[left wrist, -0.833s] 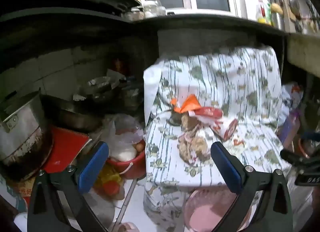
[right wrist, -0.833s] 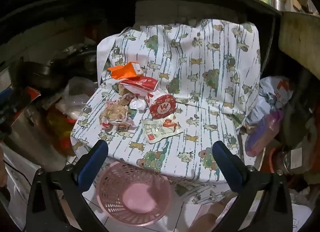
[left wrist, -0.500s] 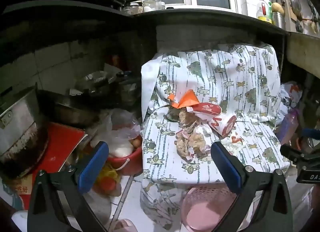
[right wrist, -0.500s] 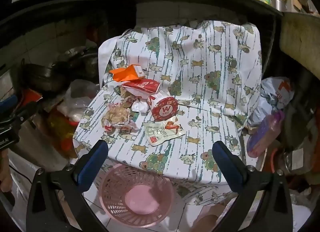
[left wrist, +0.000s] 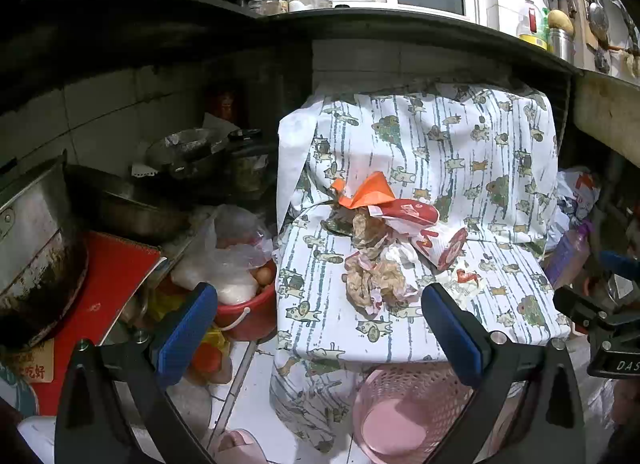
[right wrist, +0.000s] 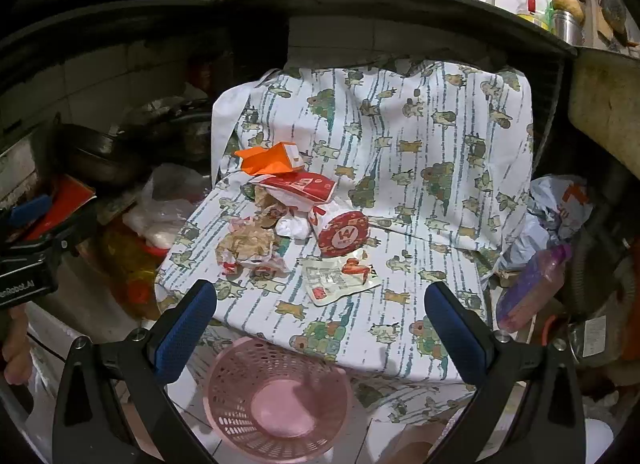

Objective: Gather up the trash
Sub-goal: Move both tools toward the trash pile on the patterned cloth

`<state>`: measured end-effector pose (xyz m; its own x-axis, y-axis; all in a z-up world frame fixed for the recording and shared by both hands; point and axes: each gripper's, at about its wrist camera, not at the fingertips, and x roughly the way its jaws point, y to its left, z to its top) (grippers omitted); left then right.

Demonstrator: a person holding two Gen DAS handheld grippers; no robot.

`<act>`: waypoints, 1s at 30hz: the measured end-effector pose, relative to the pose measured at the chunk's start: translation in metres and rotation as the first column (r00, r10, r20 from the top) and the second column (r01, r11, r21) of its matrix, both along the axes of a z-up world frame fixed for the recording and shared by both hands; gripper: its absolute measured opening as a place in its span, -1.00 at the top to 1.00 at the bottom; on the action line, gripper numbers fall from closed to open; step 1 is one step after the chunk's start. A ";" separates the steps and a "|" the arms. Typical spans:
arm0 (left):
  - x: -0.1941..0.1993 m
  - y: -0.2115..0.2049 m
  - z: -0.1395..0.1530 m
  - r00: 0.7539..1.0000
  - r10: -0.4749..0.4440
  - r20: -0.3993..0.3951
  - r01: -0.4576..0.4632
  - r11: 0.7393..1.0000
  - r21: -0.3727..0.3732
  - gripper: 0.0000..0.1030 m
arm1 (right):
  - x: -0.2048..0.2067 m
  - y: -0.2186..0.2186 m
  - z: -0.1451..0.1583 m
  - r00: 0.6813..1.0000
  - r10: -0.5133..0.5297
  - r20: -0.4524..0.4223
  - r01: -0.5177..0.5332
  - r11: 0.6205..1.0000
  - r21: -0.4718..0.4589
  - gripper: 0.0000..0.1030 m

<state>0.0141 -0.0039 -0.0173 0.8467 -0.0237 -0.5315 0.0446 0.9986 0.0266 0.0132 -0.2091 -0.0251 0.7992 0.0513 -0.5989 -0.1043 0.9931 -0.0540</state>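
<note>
Trash lies on a chair covered with a patterned cloth [right wrist: 400, 191]: an orange carton [right wrist: 272, 157], a red and white wrapper [right wrist: 300, 187], a red paper cup [right wrist: 340, 236] on its side, crumpled brown paper [right wrist: 248, 244] and a flat sauce packet [right wrist: 340, 280]. The same pile shows in the left wrist view [left wrist: 380, 256]. A pink mesh basket [right wrist: 276, 396] stands on the floor in front of the chair, also in the left wrist view [left wrist: 404, 416]. My left gripper [left wrist: 320, 328] and right gripper [right wrist: 320, 328] are both open and empty, held short of the chair's front edge.
Left of the chair are metal pots [left wrist: 36, 232], a pan [left wrist: 132, 207], a red bucket [left wrist: 248, 316] with plastic bags and eggs. A purple bottle [right wrist: 532, 288] and bags [right wrist: 560, 203] sit to the right. A dark counter [right wrist: 360, 3] overhangs the chair.
Both grippers have drawn back and risen a little, so the chair and trash look farther off. Both stayed open; nothing was taken hold of.
</note>
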 end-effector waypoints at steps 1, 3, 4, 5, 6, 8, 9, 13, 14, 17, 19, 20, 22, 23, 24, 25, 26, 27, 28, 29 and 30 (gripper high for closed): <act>-0.001 -0.001 0.001 1.000 0.003 0.003 -0.003 1.000 0.000 -1.00 | 0.000 0.001 0.000 1.000 0.002 0.005 -0.002 1.000 0.000 -1.00; -0.002 -0.002 0.001 1.000 0.012 0.010 -0.012 1.000 -0.001 -1.00 | 0.001 0.002 -0.002 1.000 -0.004 0.010 0.004 1.000 -0.011 -1.00; -0.001 -0.003 0.001 1.000 0.018 0.008 -0.018 1.000 -0.002 -1.00 | 0.003 0.003 -0.003 1.000 -0.006 0.005 0.006 1.000 -0.021 -1.00; -0.001 -0.003 0.001 1.000 0.023 0.002 -0.023 1.000 -0.006 -1.00 | 0.005 0.004 -0.005 1.000 -0.005 0.001 0.005 1.000 -0.028 -1.00; 0.009 0.014 0.001 1.000 0.025 -0.015 -0.025 0.999 -0.024 -1.00 | 0.004 0.004 -0.006 1.000 -0.006 -0.001 0.006 1.000 -0.029 -1.00; 0.010 0.018 0.002 0.999 0.027 -0.029 -0.029 0.998 -0.055 -1.00 | 0.006 0.003 -0.006 1.000 -0.012 -0.008 0.012 1.000 -0.020 -1.00; 0.010 0.021 0.002 0.999 0.029 -0.033 -0.032 0.997 -0.071 -1.00 | 0.006 0.002 -0.007 1.000 -0.015 -0.010 0.015 1.000 -0.012 -1.00; 0.011 0.028 0.001 0.998 0.042 -0.050 -0.047 0.994 -0.102 -1.00 | 0.007 0.002 -0.005 1.000 -0.018 -0.011 0.018 1.000 -0.005 -1.00; 0.011 0.030 0.002 0.998 0.044 -0.053 -0.050 0.993 -0.111 -1.00 | 0.006 0.003 -0.006 1.000 -0.019 -0.005 0.019 1.000 -0.013 -1.00; 0.010 0.032 0.004 0.997 0.055 -0.049 -0.061 0.990 -0.126 -1.00 | 0.005 0.005 -0.007 1.000 -0.015 -0.008 0.015 0.999 -0.030 -1.00; 0.008 0.032 0.006 0.997 0.069 -0.034 -0.072 0.992 -0.100 -1.00 | 0.005 0.008 -0.005 1.000 0.001 -0.011 -0.001 1.000 -0.026 -1.00; 0.007 0.032 0.008 0.997 0.077 -0.024 -0.079 0.993 -0.086 -1.00 | 0.005 0.010 -0.004 1.000 0.008 -0.007 -0.008 1.000 -0.028 -1.00; 0.004 0.033 0.012 0.996 0.090 -0.006 -0.090 0.992 -0.084 -1.00 | 0.004 0.013 -0.002 0.999 0.022 0.023 -0.022 0.999 -0.034 -1.00; 0.003 0.034 0.013 0.996 0.093 -0.001 -0.092 0.992 -0.091 -1.00 | 0.004 0.015 -0.002 0.999 0.028 0.044 -0.026 0.999 -0.039 -1.00; 0.003 0.034 0.014 0.995 0.095 0.002 -0.094 0.991 -0.094 -1.00 | 0.004 0.018 -0.003 0.998 0.030 0.060 -0.027 0.999 -0.047 -1.00; 0.002 0.034 0.015 0.995 0.099 0.005 -0.098 0.991 -0.093 -1.00 | 0.006 0.019 -0.005 0.997 0.029 0.069 -0.026 0.998 -0.054 -1.00; 0.002 0.034 0.015 0.995 0.103 0.006 -0.102 0.991 -0.089 -1.00 | 0.007 0.019 -0.009 0.998 0.031 0.063 -0.028 0.998 -0.055 -1.00; 0.006 0.039 0.014 0.995 0.104 0.005 -0.103 0.991 -0.086 -1.00 | 0.009 0.020 -0.012 0.998 0.034 0.050 -0.031 0.998 -0.053 -1.00; 0.006 0.039 0.012 0.995 0.104 0.003 -0.104 0.991 -0.084 -1.00 | 0.010 0.019 -0.015 0.999 0.034 0.027 -0.033 0.998 -0.046 -1.00; 0.006 0.040 0.011 0.995 0.103 -0.004 -0.103 0.991 -0.087 -1.00 | 0.011 0.017 -0.017 0.999 0.033 0.000 -0.033 0.999 -0.031 -1.00; 0.006 0.040 0.009 0.995 0.099 -0.013 -0.099 0.991 -0.093 -1.00 | 0.011 0.014 -0.018 0.999 0.036 -0.011 -0.036 0.999 -0.010 -1.00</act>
